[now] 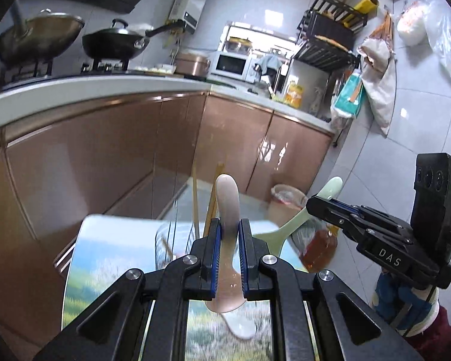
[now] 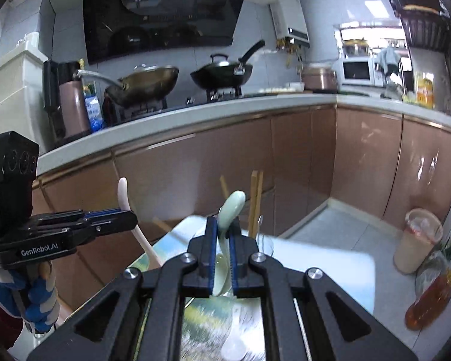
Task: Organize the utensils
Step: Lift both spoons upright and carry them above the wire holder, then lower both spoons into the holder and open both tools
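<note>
- My left gripper [image 1: 229, 234] is clamped on a pale pink ceramic spoon [image 1: 227, 201], handle pointing up and away, bowl hanging below the pads.
- My right gripper [image 2: 223, 240] is pinched tight on a pale green ceramic spoon [image 2: 233, 207], handle likewise up.
- Both spoons are held above the table [image 1: 105, 255] with its landscape-print top.
- A white spoon [image 2: 233, 350] lies on that table under the right gripper.
- Wooden chopsticks [image 2: 254, 201] stand in a clear glass [image 2: 266, 245] just beyond the grippers.
- I see gloved hands [image 2: 39, 297] gripping the handles.
</note>
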Available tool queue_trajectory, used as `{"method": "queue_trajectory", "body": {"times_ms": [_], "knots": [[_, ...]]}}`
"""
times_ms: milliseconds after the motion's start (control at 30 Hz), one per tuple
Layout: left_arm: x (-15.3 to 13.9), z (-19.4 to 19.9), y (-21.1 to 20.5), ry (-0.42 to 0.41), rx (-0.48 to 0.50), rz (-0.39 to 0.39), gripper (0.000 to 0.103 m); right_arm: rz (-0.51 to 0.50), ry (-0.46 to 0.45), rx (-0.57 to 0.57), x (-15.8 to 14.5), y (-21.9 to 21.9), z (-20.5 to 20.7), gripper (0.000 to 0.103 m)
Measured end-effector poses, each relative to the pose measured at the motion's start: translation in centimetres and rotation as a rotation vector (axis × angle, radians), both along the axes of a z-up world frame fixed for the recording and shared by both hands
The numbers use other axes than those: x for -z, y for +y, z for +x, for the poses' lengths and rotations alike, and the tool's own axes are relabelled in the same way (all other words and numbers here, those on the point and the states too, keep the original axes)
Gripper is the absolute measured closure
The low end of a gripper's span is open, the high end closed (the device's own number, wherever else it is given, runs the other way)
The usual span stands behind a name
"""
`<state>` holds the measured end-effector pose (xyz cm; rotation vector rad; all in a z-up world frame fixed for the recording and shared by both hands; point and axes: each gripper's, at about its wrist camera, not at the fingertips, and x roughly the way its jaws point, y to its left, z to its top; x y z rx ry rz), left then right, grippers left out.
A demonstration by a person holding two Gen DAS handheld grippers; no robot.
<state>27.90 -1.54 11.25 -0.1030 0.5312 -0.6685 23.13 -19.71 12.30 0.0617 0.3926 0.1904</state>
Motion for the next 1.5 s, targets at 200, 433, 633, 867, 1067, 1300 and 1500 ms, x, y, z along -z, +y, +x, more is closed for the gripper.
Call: {"method": "queue_trajectory", "body": {"times_ms": [200, 433, 633, 867, 1067, 1300, 1500], "knots": [[-1.3, 2.9, -1.9, -0.054, -0.042, 0.008, 0.092, -0.010, -0.004, 0.023, -0.3, -1.0, 3.5, 0.096], [0.9, 6.1, -4.3, -0.089, -0.104, 0.068, 0.092, -0.059, 0.057, 0.048, 2.6, -1.1, 7.5, 0.096], [3.8, 7.3, -5.8, -0.128, -0.154, 0.140, 0.092, -0.096, 0.117, 0.045, 5.9, -0.6, 9.3, 0.096], [5.9, 8.1, -6.1, -0.153, -0.193, 0.152, 0.092, -0.116, 0.155, 0.025, 8.1, 0.3, 10.2, 0.096], [7.4, 7.9, -6.6, -0.152, -0.196, 0.164, 0.092, -0.131, 0.189, 0.014, 9.2, 0.9, 10.7, 0.096], [7.1, 8.0, -6.8, -0.127, -0.172, 0.171, 0.090, -0.084, 0.219, 0.017, 10.1, 0.1, 10.7, 0.095], [6.7, 7.9, -6.4, -0.097, -0.156, 0.165, 0.070, -0.068, 0.230, 0.024, 10.3, -0.1, 10.3, 0.094]]}}
